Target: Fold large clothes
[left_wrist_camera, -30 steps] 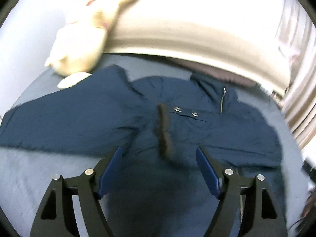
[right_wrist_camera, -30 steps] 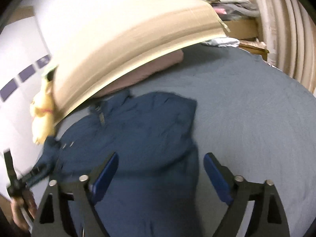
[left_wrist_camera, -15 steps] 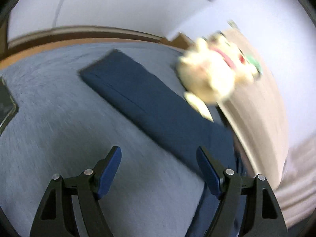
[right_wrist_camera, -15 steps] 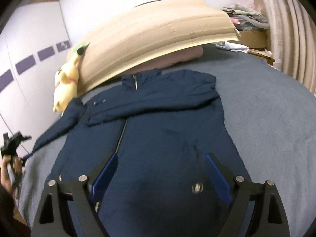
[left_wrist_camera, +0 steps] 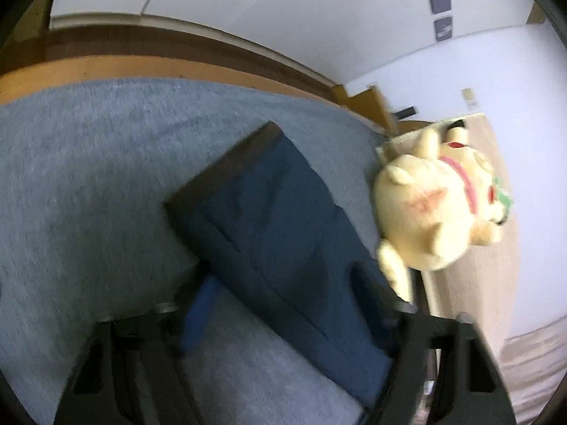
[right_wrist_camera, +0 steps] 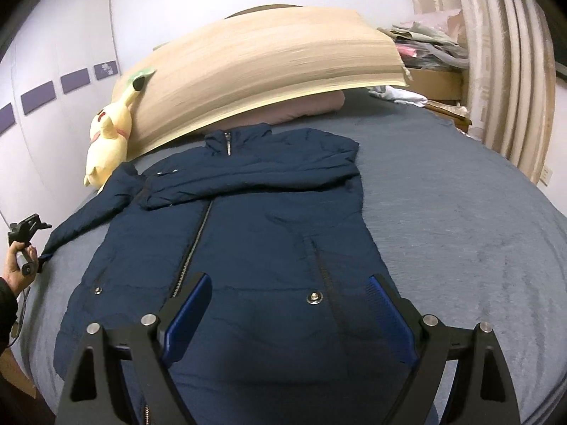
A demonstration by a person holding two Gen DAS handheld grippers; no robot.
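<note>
Jacket [right_wrist_camera: 255, 233], navy and zipped, lay flat on the grey-blue bed cover [right_wrist_camera: 460, 212], collar toward the wooden headboard [right_wrist_camera: 269, 71]. One sleeve was folded across the chest. The other sleeve [left_wrist_camera: 283, 248] stretched out toward the bed's left edge, cuff near that edge. A yellow plush toy [left_wrist_camera: 436, 212] rested against the headboard at the bed's left corner, just beside that sleeve.

Left gripper [left_wrist_camera: 283, 308], held in the person's hand [right_wrist_camera: 17, 265] at the left edge, was closing over the outstretched sleeve, cloth between its jaws; the blur left pad contact undetermined.

Right gripper [right_wrist_camera: 287, 322] stood spread wide above the jacket's lower hem, nothing pinched, pads apart on either side of a snap button.
</note>
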